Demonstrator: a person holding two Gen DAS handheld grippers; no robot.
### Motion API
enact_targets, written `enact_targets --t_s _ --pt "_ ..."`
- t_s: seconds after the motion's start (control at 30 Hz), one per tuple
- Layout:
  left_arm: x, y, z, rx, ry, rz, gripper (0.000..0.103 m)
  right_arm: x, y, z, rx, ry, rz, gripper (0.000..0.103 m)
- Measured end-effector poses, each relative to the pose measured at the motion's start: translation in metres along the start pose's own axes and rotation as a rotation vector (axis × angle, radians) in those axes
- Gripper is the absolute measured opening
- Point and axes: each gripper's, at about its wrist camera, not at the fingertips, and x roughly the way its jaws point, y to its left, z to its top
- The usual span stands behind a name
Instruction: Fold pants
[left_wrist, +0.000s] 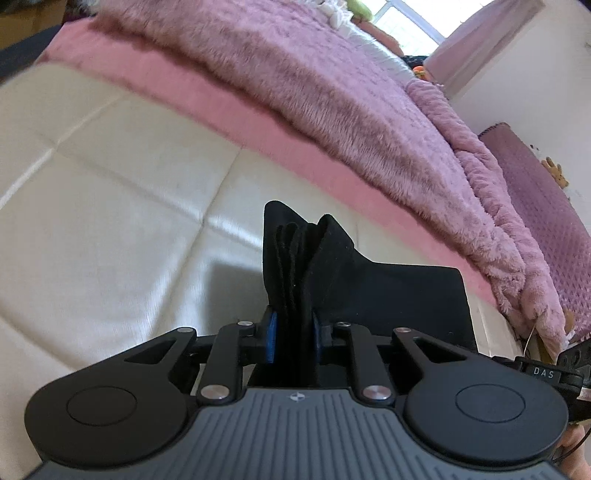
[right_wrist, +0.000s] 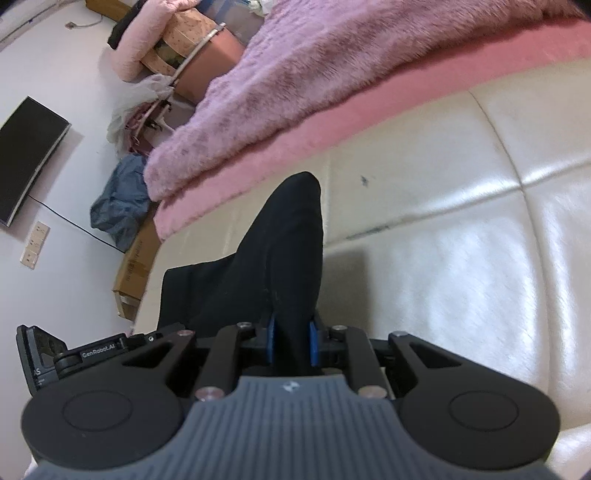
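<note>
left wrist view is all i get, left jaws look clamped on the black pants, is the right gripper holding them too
Observer: Yes. The right gripper is shut on a rounded fold of the pants.
Operator: anything on the floor on that side
Observer: A crumpled blue garment lies by the bed's corner, next to a cardboard box.
Operator: what's on the wall there
Observer: A dark screen is mounted on the wall, with a white socket plate below it.
</note>
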Motion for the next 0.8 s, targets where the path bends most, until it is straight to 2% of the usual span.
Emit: enact_targets --t_s 0.23,0.37,0.57,0.73,0.8 --pt "0.005 0.003 0.059 0.090 -0.022 0.023 0.020 0.027 0.035 0.032 -0.028 -0.015 0.003 0.012" --pt "0.023 0.012 0.080 0.096 -0.010 0.040 0.020 0.052 0.044 0.054 -0.027 -0.010 -0.001 0.012" --pt "0.061 0.033 0.091 0.084 0.022 0.052 0.020 0.095 0.032 0.074 -0.012 0.029 -0.036 0.012" --pt "0.090 0.043 0.083 0.104 0.021 0.075 0.020 0.120 0.013 0.077 -0.021 0.059 -0.080 0.012" --pt "0.096 0.049 0.079 0.108 0.018 0.073 0.023 0.126 0.003 0.075 -0.009 0.068 -0.087 0.013"
